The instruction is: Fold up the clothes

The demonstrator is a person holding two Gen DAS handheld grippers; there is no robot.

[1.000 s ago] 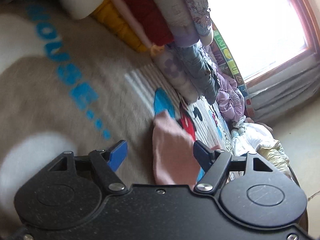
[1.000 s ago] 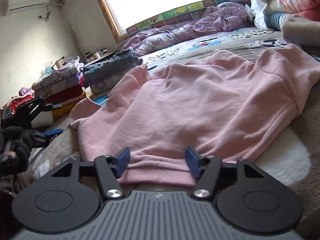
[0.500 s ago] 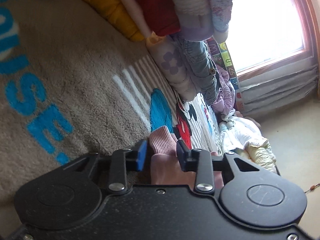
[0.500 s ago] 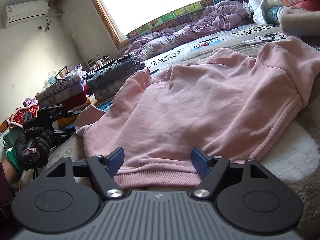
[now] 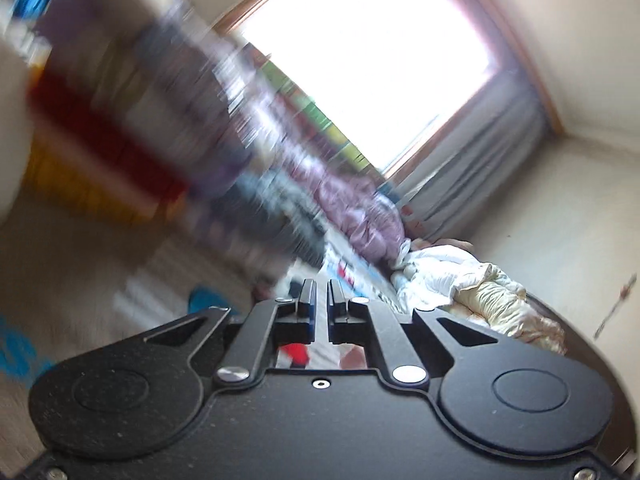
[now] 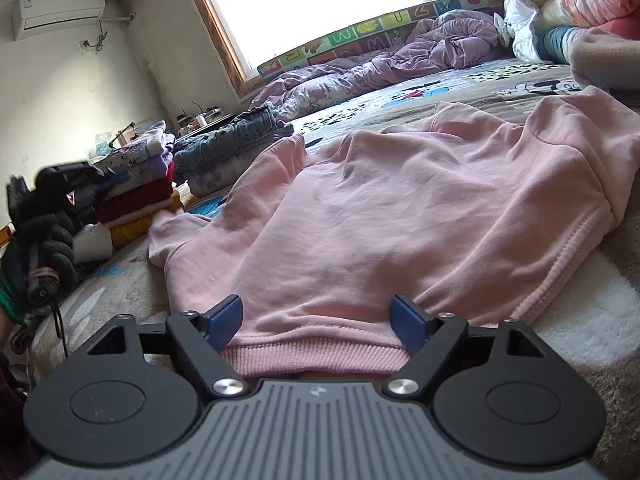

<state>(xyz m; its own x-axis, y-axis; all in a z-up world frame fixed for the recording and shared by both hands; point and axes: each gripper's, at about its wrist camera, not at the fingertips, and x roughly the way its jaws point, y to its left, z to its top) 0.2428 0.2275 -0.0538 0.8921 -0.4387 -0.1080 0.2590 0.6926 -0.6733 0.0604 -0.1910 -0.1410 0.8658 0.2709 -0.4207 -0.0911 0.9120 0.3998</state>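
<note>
A pink sweatshirt (image 6: 400, 216) lies spread on the patterned bed cover. My right gripper (image 6: 318, 320) is open, its blue pads either side of the ribbed hem (image 6: 316, 356) at the near edge. My left gripper (image 5: 319, 300) has its jaws nearly together with nothing visible between them; its view is blurred and tilted up. It also shows in the right wrist view (image 6: 80, 184), held by a gloved hand at the far left, raised and apart from the sweatshirt's left sleeve (image 6: 176, 232).
A stack of folded clothes (image 6: 136, 184) and folded jeans (image 6: 232, 136) sit at the left. A purple quilt (image 6: 400, 60) lies under the window. Bundled bedding (image 6: 560, 4) is piled at the far right. A white patch of rug (image 6: 592, 320) is at the right.
My left gripper closed fully and swung upward away from the sleeve cuff, blurring its view. My right gripper stayed open at the hem.
</note>
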